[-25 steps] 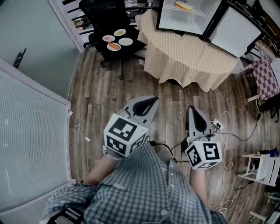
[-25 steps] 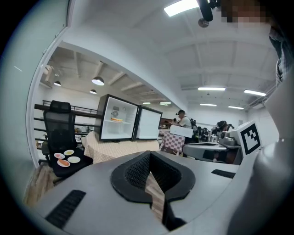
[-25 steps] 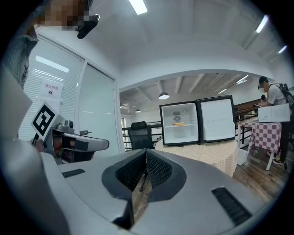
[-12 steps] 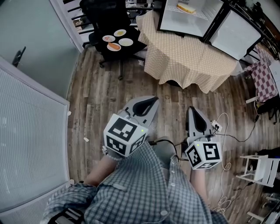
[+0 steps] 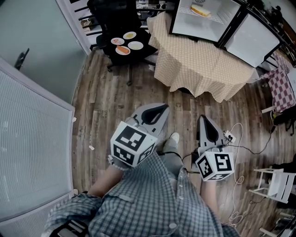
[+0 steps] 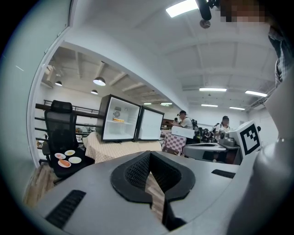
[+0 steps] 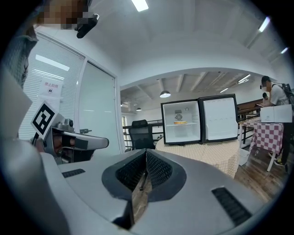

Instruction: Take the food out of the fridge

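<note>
A small fridge (image 5: 194, 25) stands open on a round table with a checked cloth (image 5: 203, 65), far ahead of me. Yellow food (image 5: 200, 10) lies on its upper shelf, and its door (image 5: 252, 34) swings out to the right. My left gripper (image 5: 164, 107) and right gripper (image 5: 203, 116) hang side by side over the wood floor, well short of the table. Both are shut and hold nothing. The left gripper view has the left gripper (image 6: 149, 155) below the fridge (image 6: 120, 124) and the food (image 6: 118, 120). The right gripper view has the right gripper (image 7: 146, 151) and the fridge (image 7: 181, 123).
A black office chair (image 5: 108, 21) with several small plates (image 5: 135, 45) on its seat stands left of the table. A ribbed glass partition (image 5: 32, 139) runs along my left. Cables (image 5: 240, 139) and a white stool (image 5: 273, 180) lie to the right. People (image 6: 186, 120) stand in the background.
The table and fridge have slid slightly down and right in the head view. A shoe now shows on the floor between the grippers. Both grippers hold the same pose.
</note>
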The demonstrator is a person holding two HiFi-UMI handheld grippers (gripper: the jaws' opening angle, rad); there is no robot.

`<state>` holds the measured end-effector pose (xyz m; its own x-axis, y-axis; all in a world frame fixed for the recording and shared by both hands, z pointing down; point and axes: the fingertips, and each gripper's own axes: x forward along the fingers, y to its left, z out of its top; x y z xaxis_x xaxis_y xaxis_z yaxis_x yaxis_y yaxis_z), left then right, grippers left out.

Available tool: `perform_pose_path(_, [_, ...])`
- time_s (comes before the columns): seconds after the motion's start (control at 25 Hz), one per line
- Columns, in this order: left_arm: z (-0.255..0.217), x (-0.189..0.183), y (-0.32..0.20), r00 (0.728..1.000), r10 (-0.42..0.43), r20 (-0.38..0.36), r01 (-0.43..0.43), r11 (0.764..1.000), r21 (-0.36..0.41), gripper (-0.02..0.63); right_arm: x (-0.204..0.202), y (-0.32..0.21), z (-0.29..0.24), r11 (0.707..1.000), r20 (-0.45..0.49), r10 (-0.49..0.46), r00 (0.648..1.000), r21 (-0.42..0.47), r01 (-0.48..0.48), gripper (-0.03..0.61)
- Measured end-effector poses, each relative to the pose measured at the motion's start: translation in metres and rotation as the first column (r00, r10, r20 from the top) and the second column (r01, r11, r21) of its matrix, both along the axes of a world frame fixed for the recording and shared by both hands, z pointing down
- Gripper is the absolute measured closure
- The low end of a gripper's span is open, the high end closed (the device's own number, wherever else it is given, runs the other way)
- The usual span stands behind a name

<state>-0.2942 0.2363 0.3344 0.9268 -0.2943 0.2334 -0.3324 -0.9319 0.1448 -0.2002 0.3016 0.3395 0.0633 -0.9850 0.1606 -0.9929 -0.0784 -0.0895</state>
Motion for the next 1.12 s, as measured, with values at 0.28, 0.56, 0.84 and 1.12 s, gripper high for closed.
perform_pose_path(0.28, [0.003, 0.025, -0.02, 1.0, -0.016, 0.015, 0.016, 1.0, -0.002, 0.609, 0.027, -0.022, 0.008, 1.0, 0.026, -0.012, 1.0, -0.007, 0.013, 0.569])
perform_pose_path(0.56, [-0.002, 0.064, -0.049, 0.999, -0.053, 0.011, 0.053, 0.999, 0.002, 0.607, 0.067, -0.057, 0.004, 0.999, 0.032, -0.052, 0.998, 0.004, 0.052, 0.569])
perform_pose_path(0.84, [-0.011, 0.112, -0.077, 0.997, -0.075, 0.004, 0.075, 0.997, -0.013, 0.607, 0.115, -0.092, -0.007, 0.997, 0.032, -0.081, 0.996, 0.009, 0.081, 0.568])
perform_pose_path(1.12, [-0.02, 0.166, -0.111, 0.995, -0.098, -0.003, 0.098, 0.995, -0.002, 0.609, 0.169, -0.128, -0.011, 0.995, 0.045, -0.097, 0.994, 0.015, 0.096, 0.569])
